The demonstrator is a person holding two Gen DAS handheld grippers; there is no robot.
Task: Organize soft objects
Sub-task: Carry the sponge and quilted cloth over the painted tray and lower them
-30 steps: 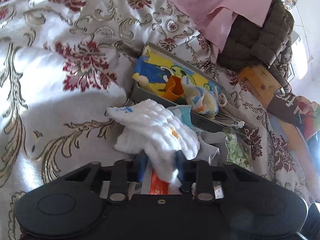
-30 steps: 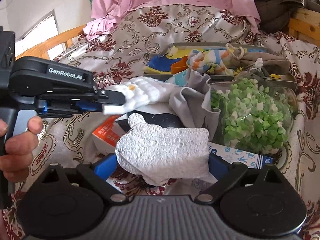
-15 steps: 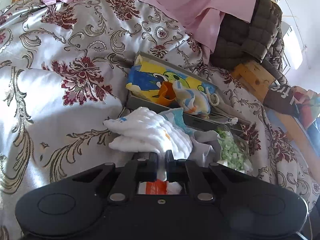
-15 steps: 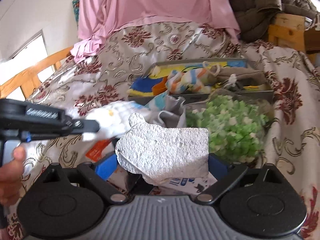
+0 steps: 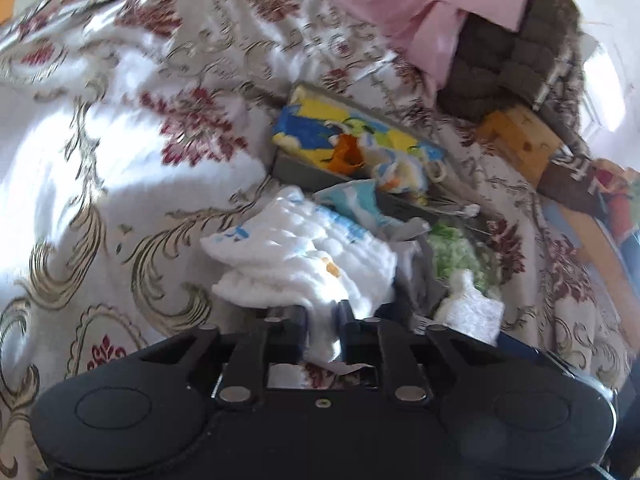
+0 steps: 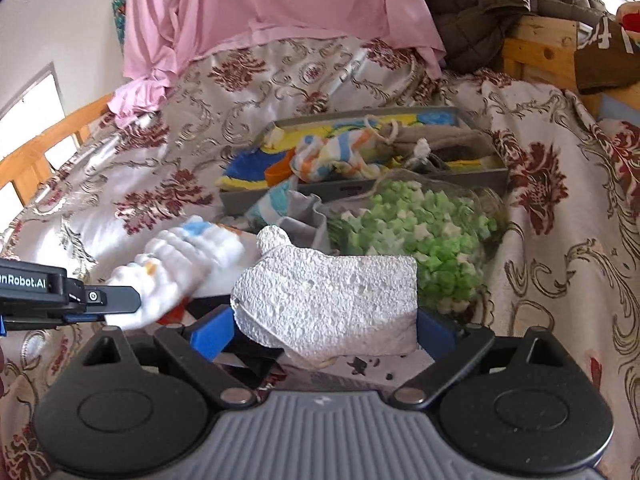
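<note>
My left gripper grips a white quilted cloth by its near edge, and the jaws are opening with the cloth still pinched between them. From the right wrist, the left gripper comes in from the left and holds this cloth off the bed. My right gripper is shut wide on a white porous sponge. That sponge shows low right in the left wrist view. Behind stands a grey tray with colourful cloths in it.
A clear bag of green and white foam stars lies right of the cloth, in front of the tray. A floral bedspread covers the bed. Pink fabric and a dark quilted jacket lie at the back. A wooden frame stands on the right.
The left jaws closed on the white cloth's edge and lifted it off the pile. The right gripper kept the sponge and rose slightly.
</note>
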